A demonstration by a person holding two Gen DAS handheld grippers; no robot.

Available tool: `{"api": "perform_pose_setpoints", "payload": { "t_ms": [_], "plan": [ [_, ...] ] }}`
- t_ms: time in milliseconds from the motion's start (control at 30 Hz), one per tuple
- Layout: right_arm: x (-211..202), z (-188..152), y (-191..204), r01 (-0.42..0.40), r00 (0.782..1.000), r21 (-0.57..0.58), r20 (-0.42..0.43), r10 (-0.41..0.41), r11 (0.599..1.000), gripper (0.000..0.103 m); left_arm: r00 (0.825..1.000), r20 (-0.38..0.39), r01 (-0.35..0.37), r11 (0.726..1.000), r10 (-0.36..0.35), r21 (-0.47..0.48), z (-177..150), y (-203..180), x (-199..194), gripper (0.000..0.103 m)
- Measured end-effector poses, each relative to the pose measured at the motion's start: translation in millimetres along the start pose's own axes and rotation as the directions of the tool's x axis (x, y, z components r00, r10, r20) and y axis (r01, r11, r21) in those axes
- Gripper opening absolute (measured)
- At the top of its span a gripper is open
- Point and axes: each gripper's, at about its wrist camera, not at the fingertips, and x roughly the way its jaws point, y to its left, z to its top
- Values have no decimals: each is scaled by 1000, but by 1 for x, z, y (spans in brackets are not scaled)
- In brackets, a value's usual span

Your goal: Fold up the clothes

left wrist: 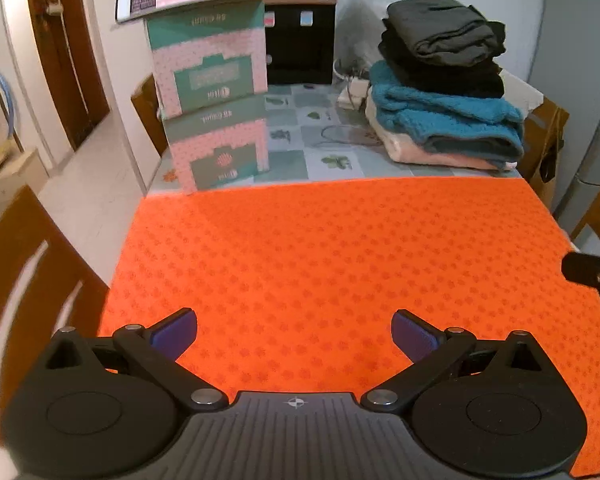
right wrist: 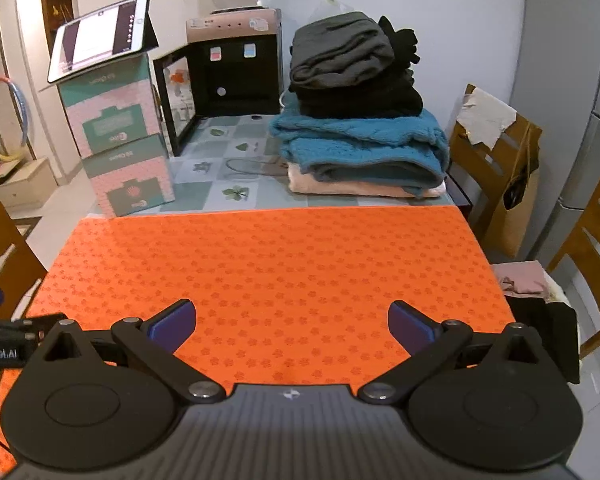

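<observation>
Item: stack of folded clothes (right wrist: 360,120), far right of the table, beyond the orange dotted mat (right wrist: 260,264). Top to bottom: dark grey garment (right wrist: 340,52), black garment (right wrist: 364,98), fluffy teal knit (right wrist: 360,148), pale pink piece (right wrist: 340,188). Edges fairly square; the teal layer bulges and overhangs at the right.

Loose items: pinkish and dark clothes (right wrist: 532,292) heaped on the wooden chair at near right, apparently unfolded. The mat itself carries no garment.

Left gripper (left wrist: 294,336): fingers spread wide, nothing between them, poised over the mat's near edge. Right gripper (right wrist: 292,328): likewise released and empty.

Hazards, judged: reaching for the stack could topple its soft upper layers. A swing towards far left risks the two stacked pink-and-green cartons (right wrist: 120,144) and the tablet (right wrist: 100,36) propped on top. A pinch might catch the mat along with cloth.
</observation>
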Motion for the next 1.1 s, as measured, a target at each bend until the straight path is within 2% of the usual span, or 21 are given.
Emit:
{"api": "perform_pose_setpoints", "payload": {
  "t_ms": [133,367,400,1100],
  "plan": [
    [3,-1,-3,-11,1000,14,-10,11,1000,103,997,-36,72,997,-73,-29,1,1,0,103],
    [11,-8,-16,9,1000,38,-26,-8,999,103,999,-28,39,999,-39,-20,-5,-3,9,103],
    [12,-9,-8,19,1000,31,-20,-19,999,103,999,-27,38,999,-38,-22,-4,-3,9,103],
    [10,-12,-17,2,1000,39,-19,-1,999,103,999,-37,26,999,-28,-45,-10,0,9,103]
  ]
}}
